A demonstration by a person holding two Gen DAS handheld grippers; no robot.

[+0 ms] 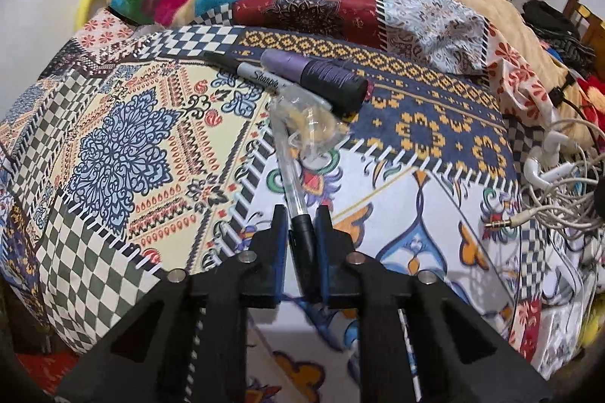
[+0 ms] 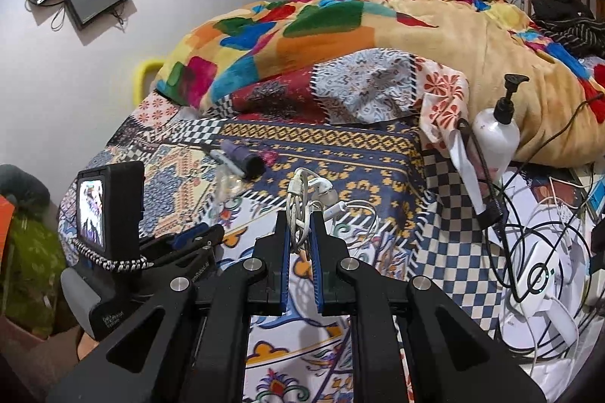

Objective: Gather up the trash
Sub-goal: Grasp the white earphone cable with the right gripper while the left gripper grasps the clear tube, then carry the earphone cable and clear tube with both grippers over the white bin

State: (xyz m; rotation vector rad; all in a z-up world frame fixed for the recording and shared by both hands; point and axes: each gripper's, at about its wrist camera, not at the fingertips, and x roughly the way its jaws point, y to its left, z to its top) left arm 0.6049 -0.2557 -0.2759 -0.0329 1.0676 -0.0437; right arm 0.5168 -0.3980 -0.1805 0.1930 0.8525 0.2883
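Our left claw point(image 1: 301, 213) is clenched on the black cap end of a clear ballpoint pen point(image 1: 289, 172), which slants away from us over the patchwork bedspread point(image 1: 113, 145). The pen's far end lies under a crumpled clear plastic wrapper point(image 1: 306, 123), the piece of trash here, which sits near the middle of the bed. Just beyond the wrapper, touching it, lies a purple thread spool point(image 1: 321, 77) on its side, and a black Sharpie marker point(image 1: 249, 72) lies against the spool's left side.

Our right claw point(image 2: 300, 221) is clenched on a tangle of white earphones point(image 2: 306, 198), lifted above the bedspread, with loose cable point(image 2: 363, 213) trailing to the right. From this view we see the wrapper point(image 2: 228, 181) further left, just in front of the spool and marker.

Toward the bed's right edge a white pump bottle point(image 2: 495, 130) leans against a multicoloured blanket point(image 2: 302, 24) heaped across the far side. More white cables point(image 1: 559, 183) pile at the right edge.
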